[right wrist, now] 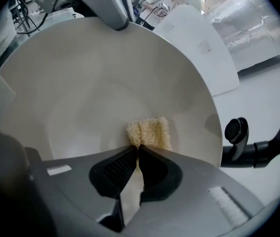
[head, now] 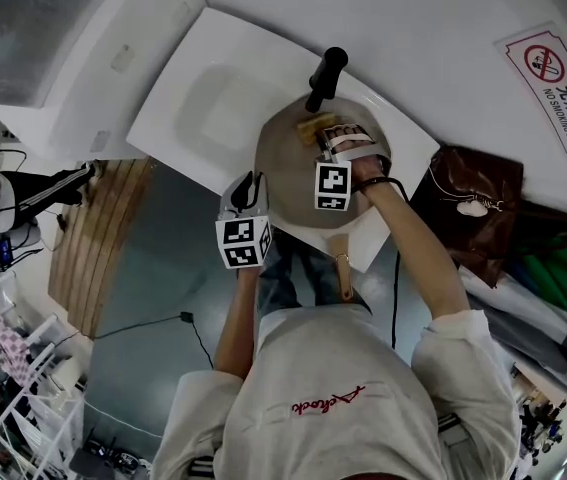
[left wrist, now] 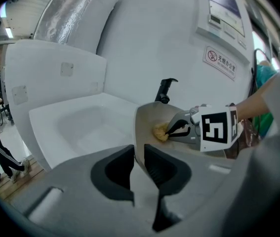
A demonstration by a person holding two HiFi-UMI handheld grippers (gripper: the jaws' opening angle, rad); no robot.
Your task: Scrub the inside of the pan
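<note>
Two grippers work on one pan [head: 303,183], which sits tipped up over the flat side of a white sink unit [head: 178,118], just beside its single shallow basin [head: 225,103]. The left gripper [left wrist: 139,154] has its jaws partly apart and clamped on the pan's rim, one pad on the pale inner side and one on the outer side, so the wall of the pan runs straight up between them in the left gripper view. The right gripper [right wrist: 137,149] has its jaws nearly together, pinching one yellow sponge [right wrist: 149,132] by its near edge; the rest of the sponge lies flat against the cream inside of the pan, low on the curved wall. From the left gripper view the same sponge shows as a small yellow lump at the right gripper's tips, touching the pan's inner face. One black handle [head: 326,78] sticks out from the far rim of the pan, away from the person. Each gripper carries one marker cube, two in all. One no-smoking sign [head: 561,88] is fixed to the white counter at the right, and one brown bag [head: 468,203] lies near it.
</note>
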